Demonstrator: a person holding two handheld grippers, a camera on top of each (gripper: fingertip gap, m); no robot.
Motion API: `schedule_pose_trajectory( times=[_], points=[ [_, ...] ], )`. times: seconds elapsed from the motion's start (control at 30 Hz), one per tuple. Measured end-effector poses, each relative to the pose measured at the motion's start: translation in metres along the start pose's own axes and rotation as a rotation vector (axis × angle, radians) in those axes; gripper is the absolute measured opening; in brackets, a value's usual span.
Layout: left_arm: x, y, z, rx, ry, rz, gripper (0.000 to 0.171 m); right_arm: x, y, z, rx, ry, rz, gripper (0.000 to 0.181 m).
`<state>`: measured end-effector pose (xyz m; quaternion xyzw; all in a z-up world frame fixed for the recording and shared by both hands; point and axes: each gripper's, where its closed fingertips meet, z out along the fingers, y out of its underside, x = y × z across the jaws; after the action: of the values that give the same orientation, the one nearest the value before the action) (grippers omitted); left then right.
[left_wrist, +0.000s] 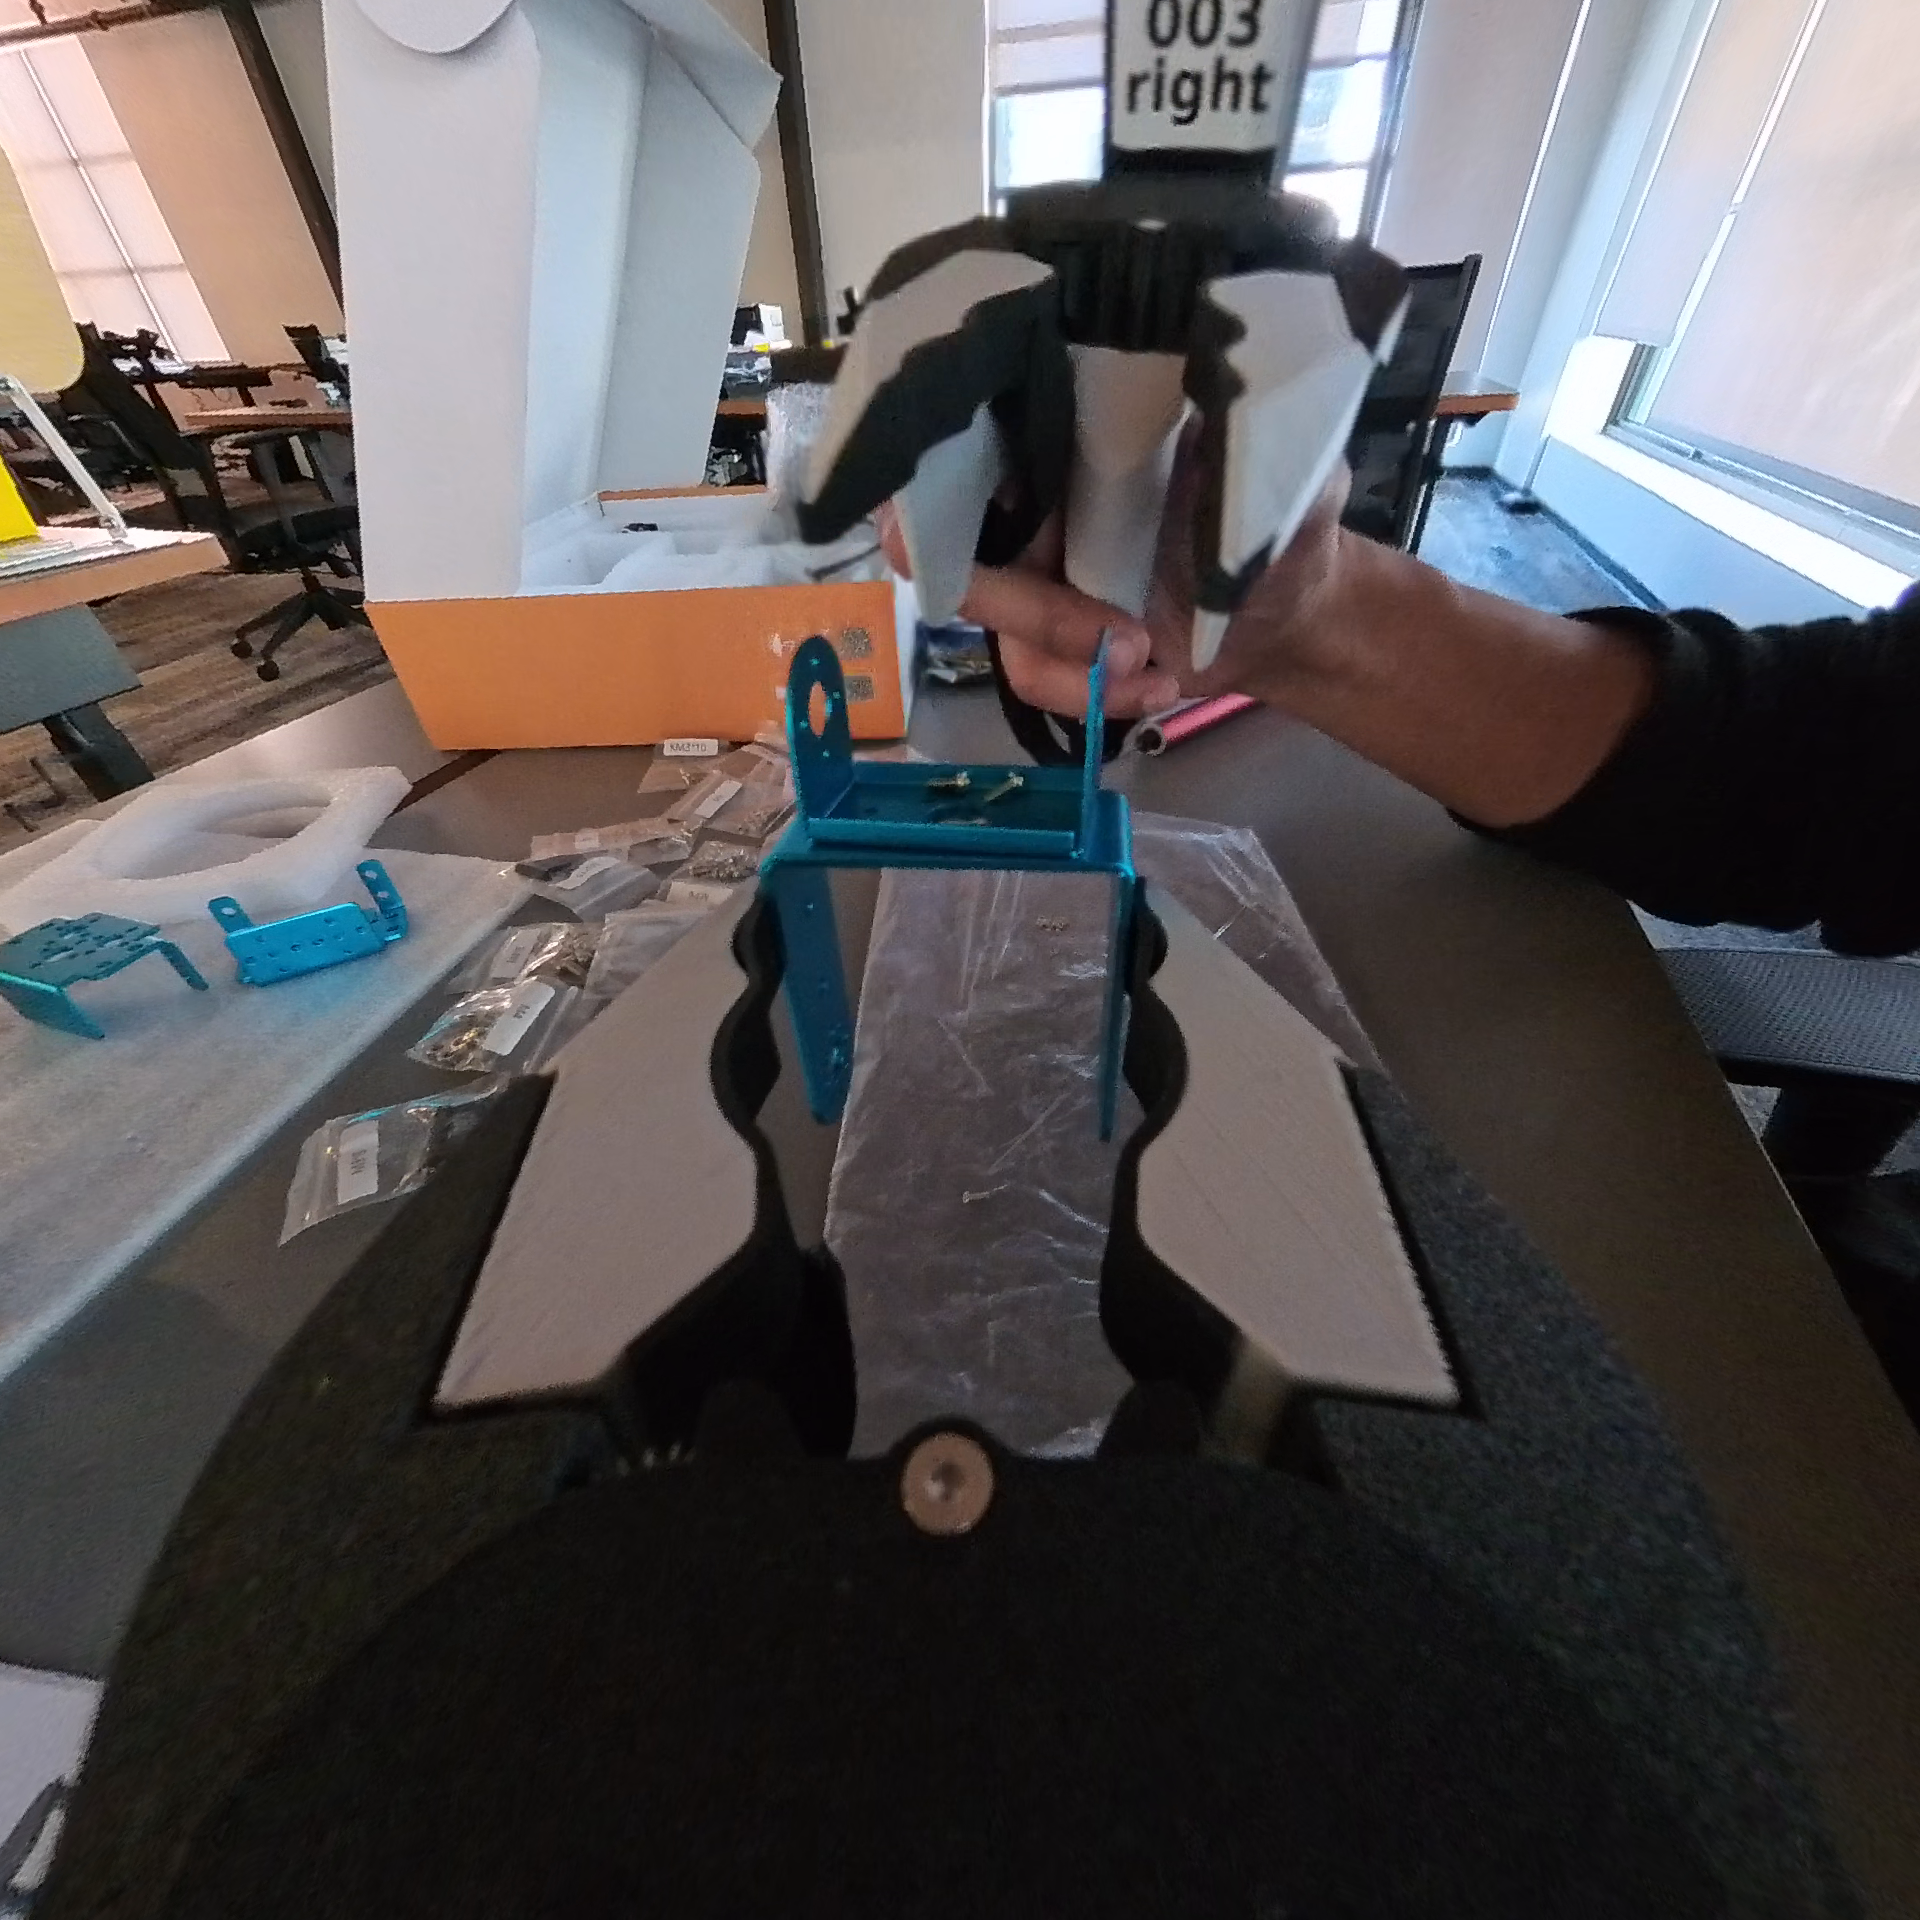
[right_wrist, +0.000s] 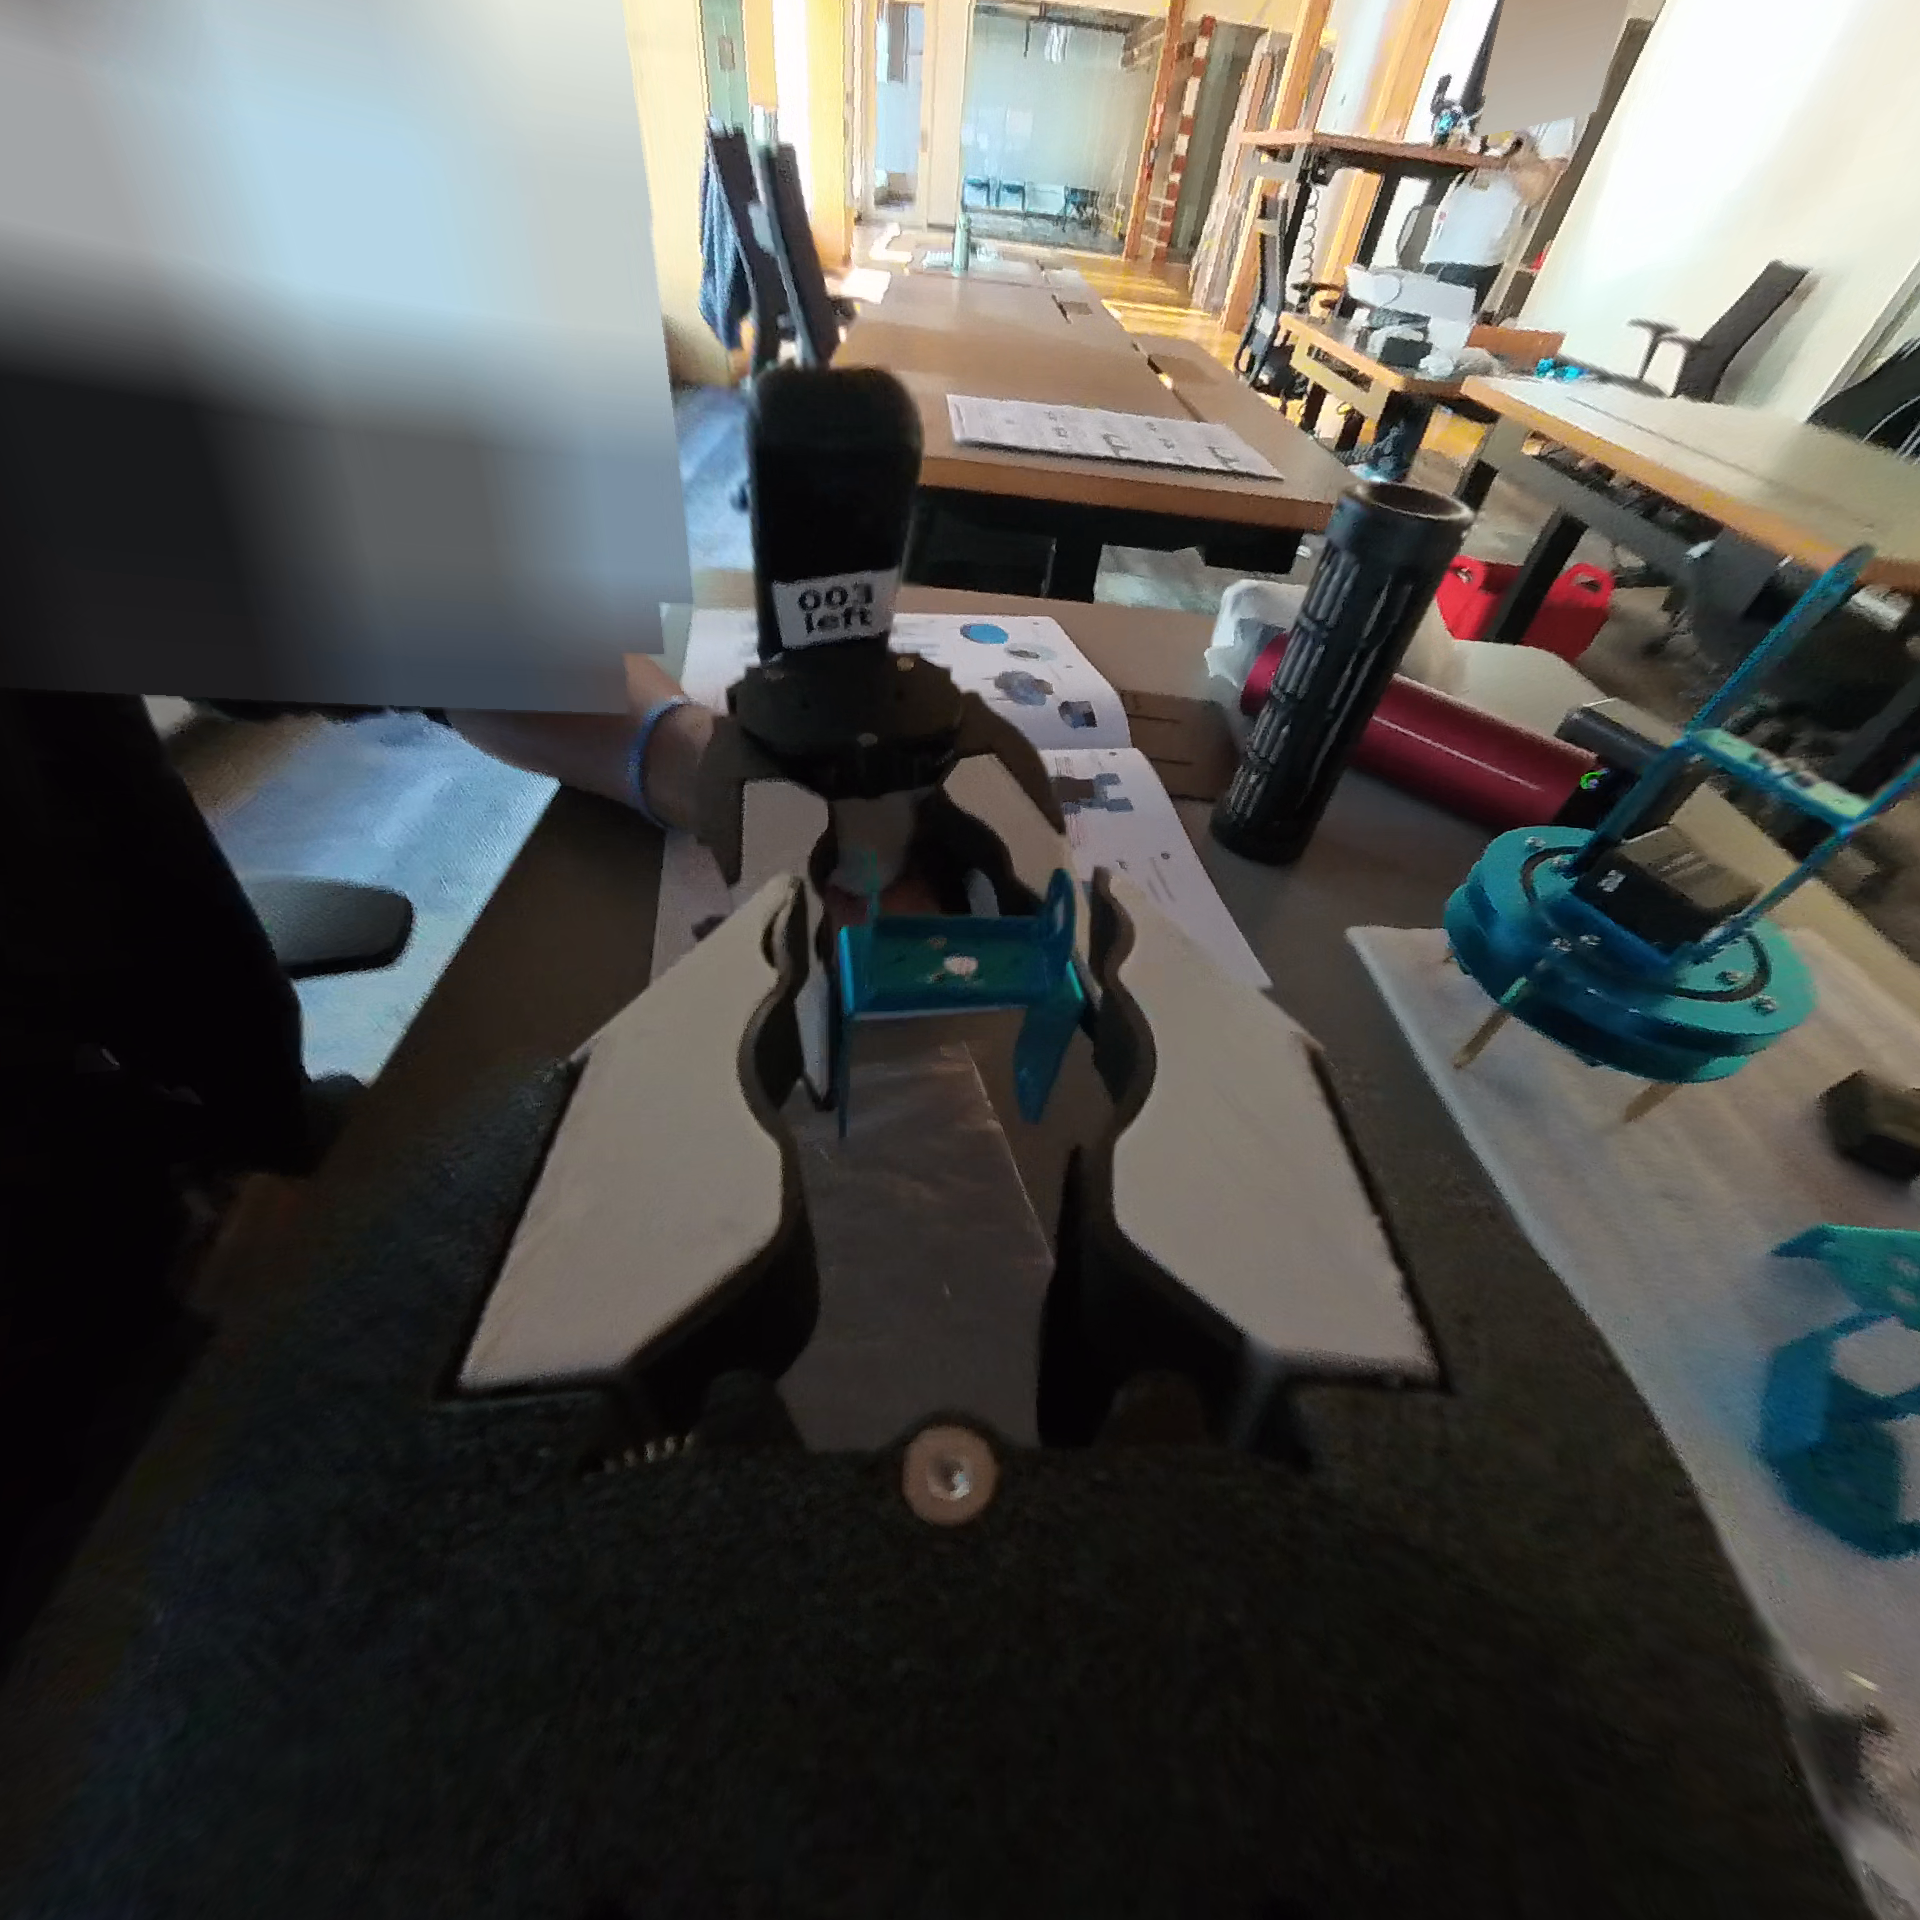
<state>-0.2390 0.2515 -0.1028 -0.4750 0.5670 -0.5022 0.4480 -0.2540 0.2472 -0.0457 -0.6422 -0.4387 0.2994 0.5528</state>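
In the left wrist view my left gripper is shut on a blue metal U-bracket, one finger on each side of it, with its legs pointing toward the camera. A second blue U-bracket sits on top, flanges up, with small brass screws lying in it. My right gripper hangs open just above and behind it, a hand behind it. In the right wrist view the right gripper is open, its fingertips on either side of the brackets. The left gripper shows beyond them.
An open orange and white box stands behind. Bags of screws, two loose blue brackets and white foam lie left. A clear plastic bag lies below. A blue round assembly, black cylinder and booklet show in the right wrist view. The blue round assembly sits 25 centimeters or so from the ends of my left fingers.
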Motion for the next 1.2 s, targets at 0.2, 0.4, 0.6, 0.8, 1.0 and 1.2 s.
schedule_pose_trajectory(
  times=[0.2,0.4,0.6,0.8,1.0,1.2],
  points=[
    [0.000,-0.005,-0.003,0.027,-0.011,0.028,0.066,-0.023,0.017,0.005,-0.082,0.000,-0.078,0.066],
    [0.005,-0.001,-0.001,0.010,0.010,0.041,0.066,-0.028,0.027,0.008,-0.148,0.004,-0.106,0.064],
    [0.011,0.006,0.002,-0.024,0.022,0.076,0.066,-0.035,0.036,0.010,-0.201,-0.024,-0.122,0.060],
    [0.007,0.012,0.004,-0.064,-0.016,0.126,0.066,-0.033,0.024,0.005,-0.156,0.002,-0.122,0.062],
    [0.007,0.016,0.005,-0.087,-0.031,0.165,0.066,-0.005,0.032,0.005,-0.152,0.076,0.043,0.075],
    [0.009,0.016,0.005,-0.083,-0.014,0.139,0.066,0.008,0.031,-0.026,-0.217,0.195,-0.016,0.080]
  ],
)
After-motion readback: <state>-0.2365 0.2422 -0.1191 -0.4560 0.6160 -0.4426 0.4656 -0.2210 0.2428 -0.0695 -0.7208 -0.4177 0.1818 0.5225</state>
